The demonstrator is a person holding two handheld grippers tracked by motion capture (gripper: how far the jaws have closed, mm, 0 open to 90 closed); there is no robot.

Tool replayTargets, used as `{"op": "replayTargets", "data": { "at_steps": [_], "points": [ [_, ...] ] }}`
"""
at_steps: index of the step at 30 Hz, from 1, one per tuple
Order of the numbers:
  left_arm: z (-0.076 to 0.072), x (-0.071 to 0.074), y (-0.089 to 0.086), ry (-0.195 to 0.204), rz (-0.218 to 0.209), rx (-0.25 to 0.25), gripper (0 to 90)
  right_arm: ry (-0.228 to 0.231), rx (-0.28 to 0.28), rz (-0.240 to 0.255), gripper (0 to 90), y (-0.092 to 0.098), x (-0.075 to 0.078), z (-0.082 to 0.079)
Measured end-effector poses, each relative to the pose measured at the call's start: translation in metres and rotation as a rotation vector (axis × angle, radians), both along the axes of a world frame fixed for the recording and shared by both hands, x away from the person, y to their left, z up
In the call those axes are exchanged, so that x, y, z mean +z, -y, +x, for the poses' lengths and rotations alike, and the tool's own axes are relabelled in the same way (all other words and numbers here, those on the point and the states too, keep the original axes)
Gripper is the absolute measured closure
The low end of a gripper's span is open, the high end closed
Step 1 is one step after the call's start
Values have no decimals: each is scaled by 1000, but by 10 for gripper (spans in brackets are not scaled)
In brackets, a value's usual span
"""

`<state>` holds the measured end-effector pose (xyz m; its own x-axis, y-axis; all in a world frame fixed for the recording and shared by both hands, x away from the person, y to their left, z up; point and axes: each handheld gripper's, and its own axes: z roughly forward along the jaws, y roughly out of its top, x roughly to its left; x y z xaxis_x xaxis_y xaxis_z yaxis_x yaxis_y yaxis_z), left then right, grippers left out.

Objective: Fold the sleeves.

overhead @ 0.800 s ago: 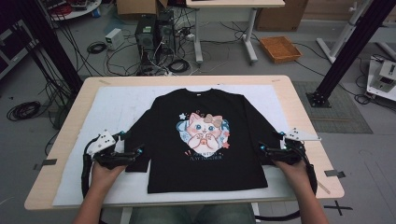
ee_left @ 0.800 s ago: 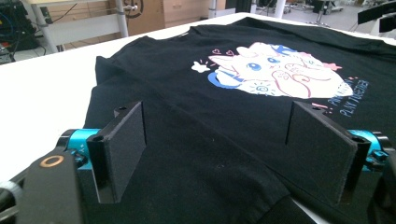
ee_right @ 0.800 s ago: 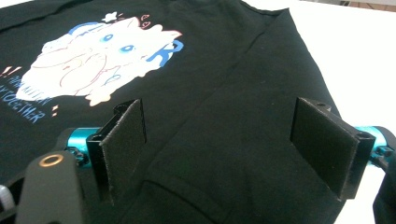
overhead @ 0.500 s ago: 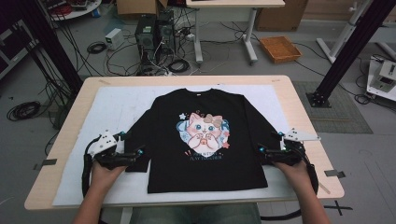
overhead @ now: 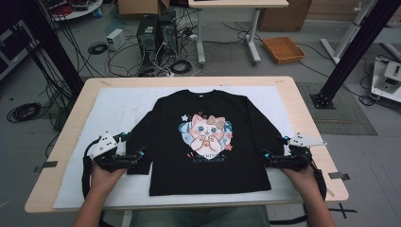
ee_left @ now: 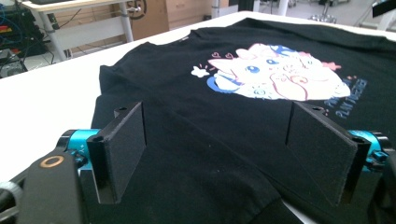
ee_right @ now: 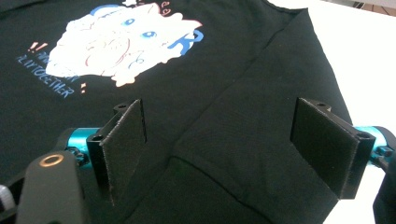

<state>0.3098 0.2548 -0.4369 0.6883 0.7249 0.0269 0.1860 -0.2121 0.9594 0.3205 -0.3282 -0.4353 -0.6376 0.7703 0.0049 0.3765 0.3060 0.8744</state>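
1. the black t-shirt (overhead: 210,137) lies flat, print up, on the white sheet (overhead: 118,101) at the table's centre.
2. the left gripper (overhead: 137,156) sits at 8 o'clock of the print, jaws spread wide over the sleeve cuff (ee_left: 187,186), pinching nothing.
3. the right gripper (overhead: 269,158) sits at 4 o'clock, jaws spread wide over the other sleeve (ee_right: 261,140), nothing pinched.

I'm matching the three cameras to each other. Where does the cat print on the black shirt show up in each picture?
High view: cat print at the centre of the black shirt, mid-table.
Left gripper view: cat print upper right, beyond the open jaws.
Right gripper view: cat print upper left, upside down.
Shared landmark: the blue lettering under the cat.
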Motion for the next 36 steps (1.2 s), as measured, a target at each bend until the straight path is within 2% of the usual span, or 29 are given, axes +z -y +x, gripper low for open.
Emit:
{"op": "replayTargets", "data": {
  "at_steps": [4, 5, 6, 7, 8, 15, 18, 19, 25, 26, 28, 29, 31, 32, 33, 34, 36],
  "points": [
    [-1, 1, 0, 3, 2, 10, 203, -11, 13, -35, 181, -5, 0, 0],
    [-1, 1, 0, 4, 2, 16, 202, -18, 20, -62, 182, -8, -1, 0],
    [-2, 1, 1, 3, 4, 19, 202, -18, 20, -62, 182, -8, -1, 0],
    [-3, 0, 2, 6, 5, 18, 203, -28, 21, -93, 182, -10, -3, 1],
    [-3, -1, 4, 7, 11, 15, 203, -31, 21, -101, 182, -11, -4, 1],
    [-2, -2, 8, 6, 26, 15, 202, -37, 16, -118, 186, -14, -6, 2],
    [-2, -1, 7, 6, 22, 16, 202, -40, 7, -124, 223, -14, -7, 2],
    [-3, -1, 7, 6, 23, 18, 203, -60, -10, -125, 249, -14, -8, 3],
    [-3, -1, 7, 6, 26, 19, 202, -91, -10, -155, 260, -19, -12, 6],
    [-3, -1, 8, 6, 24, 19, 203, -112, -10, -172, 309, -21, -14, 7],
    [-4, -1, 8, 7, 27, 19, 202, -126, -8, -183, 362, -21, -15, 7],
    [-3, -1, 8, 8, 26, 19, 202, -126, -8, -183, 362, -21, -15, 7],
    [-3, -1, 8, 8, 27, 17, 203, -135, -4, -174, 433, -20, -15, 7],
    [-3, -1, 8, 5, 27, 18, 203, -134, -8, -169, 496, -18, -14, 7],
    [-3, -2, 7, 6, 28, 18, 203, -134, -8, -169, 496, -18, -14, 7],
    [-3, -2, 7, 6, 29, 15, 203, -143, -12, -163, 565, -16, -13, 6],
    [-3, -2, 8, 4, 30, 13, 203, -143, -12, -160, 578, -15, -13, 6]
  ]
}}
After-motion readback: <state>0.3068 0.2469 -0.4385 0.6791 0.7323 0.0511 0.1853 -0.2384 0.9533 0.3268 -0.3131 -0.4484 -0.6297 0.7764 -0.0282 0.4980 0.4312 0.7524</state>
